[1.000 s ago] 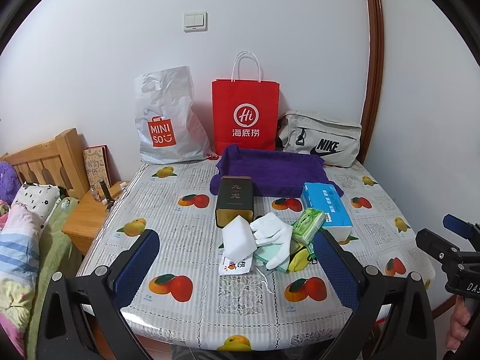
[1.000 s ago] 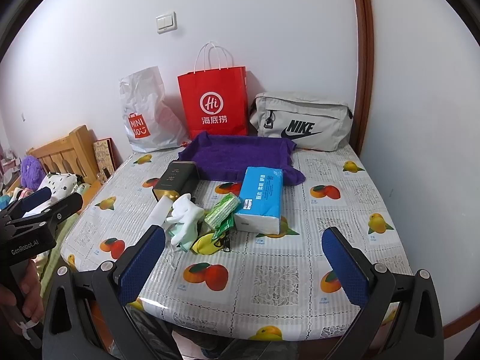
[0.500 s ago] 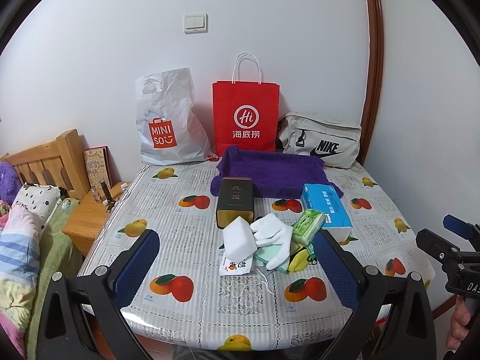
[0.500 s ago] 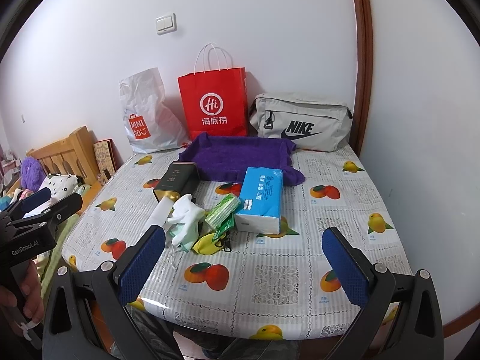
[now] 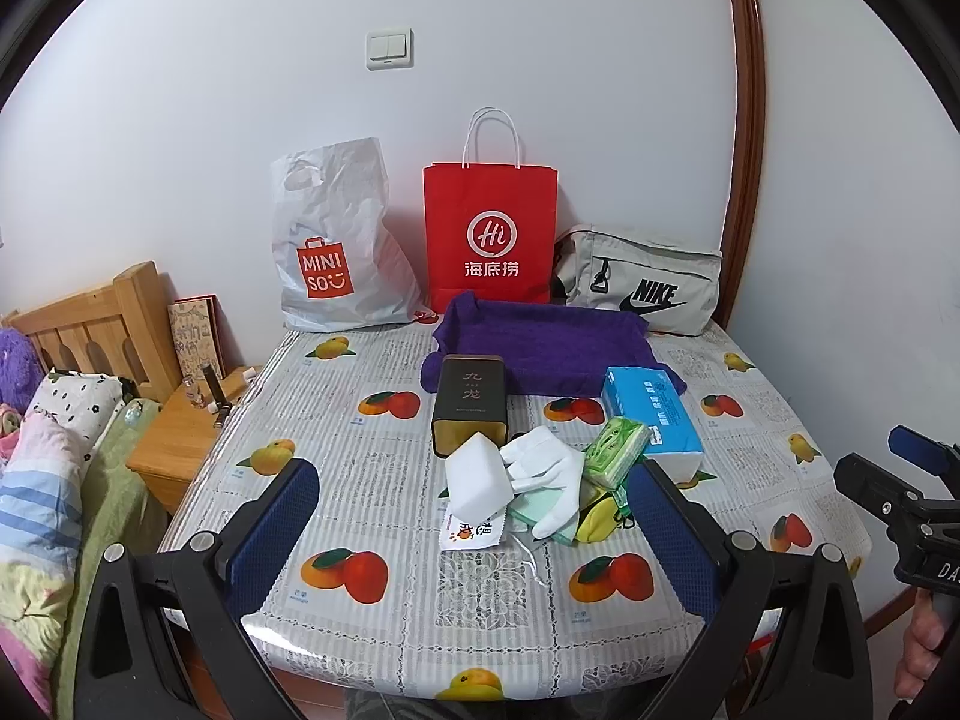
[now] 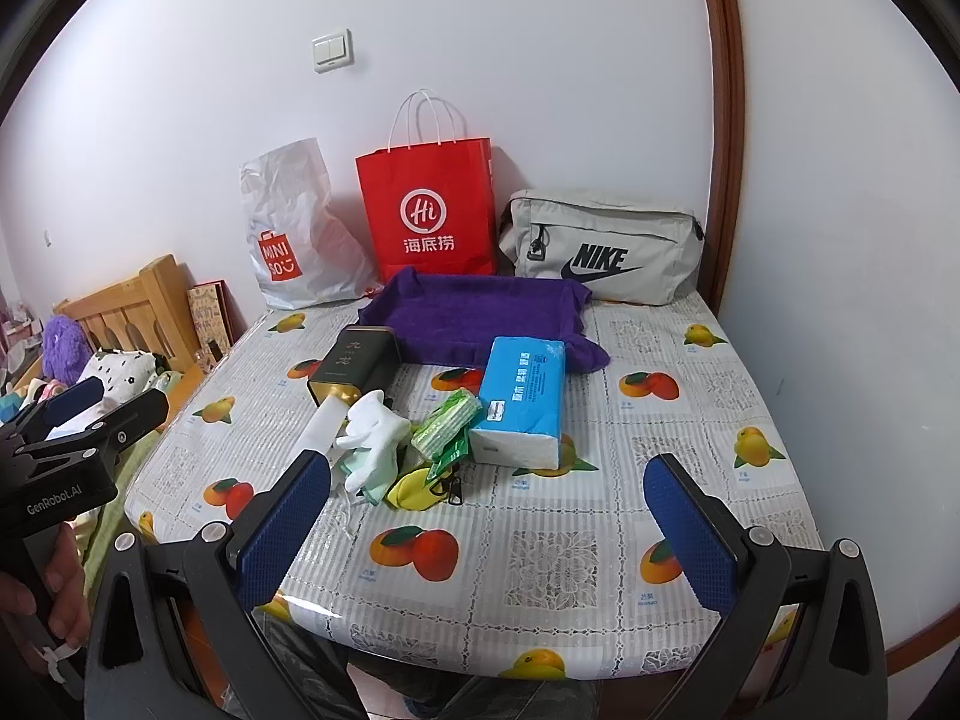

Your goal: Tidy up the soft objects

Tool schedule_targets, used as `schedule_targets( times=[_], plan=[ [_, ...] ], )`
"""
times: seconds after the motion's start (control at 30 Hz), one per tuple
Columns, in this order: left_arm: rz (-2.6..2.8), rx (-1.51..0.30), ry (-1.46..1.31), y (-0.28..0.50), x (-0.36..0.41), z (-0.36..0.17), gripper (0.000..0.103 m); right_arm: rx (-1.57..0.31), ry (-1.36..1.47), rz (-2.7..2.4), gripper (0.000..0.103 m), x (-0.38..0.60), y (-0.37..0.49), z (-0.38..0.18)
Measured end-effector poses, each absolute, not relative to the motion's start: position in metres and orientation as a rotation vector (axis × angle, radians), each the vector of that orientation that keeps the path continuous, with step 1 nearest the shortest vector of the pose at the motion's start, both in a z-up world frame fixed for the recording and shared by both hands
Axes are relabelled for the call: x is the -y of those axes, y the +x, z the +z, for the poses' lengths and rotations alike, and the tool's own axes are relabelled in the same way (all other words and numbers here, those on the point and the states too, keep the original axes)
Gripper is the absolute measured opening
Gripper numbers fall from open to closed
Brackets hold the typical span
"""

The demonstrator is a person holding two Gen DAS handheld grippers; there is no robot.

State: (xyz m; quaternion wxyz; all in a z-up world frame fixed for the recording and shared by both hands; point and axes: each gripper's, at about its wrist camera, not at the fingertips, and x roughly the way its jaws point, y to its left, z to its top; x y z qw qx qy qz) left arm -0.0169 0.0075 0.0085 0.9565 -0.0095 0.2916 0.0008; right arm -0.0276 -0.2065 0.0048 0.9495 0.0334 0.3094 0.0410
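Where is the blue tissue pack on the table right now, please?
The blue tissue pack lies right of the middle pile, its far end touching the purple towel, with the green packet along its left side.

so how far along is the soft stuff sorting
Nothing looks done yet: the purple towel tray is bare. Nothing is in hand either: the left tongs and right tongs hang open, short of the pile. Left to do: the white glove, white sponge, green tissue pack and blue tissue pack lie clustered on the table beside the dark tin.
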Motion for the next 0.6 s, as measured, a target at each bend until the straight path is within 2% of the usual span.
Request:
schedule_targets(
  times=[0.6],
  plan=[
    [0.002, -0.592, -0.018, -0.0173, -0.0067, 0.0083, 0.103, -0.627, 0.067, 0.083, 0.103, 0.2066, -0.0286, 0.0062]
  ],
)
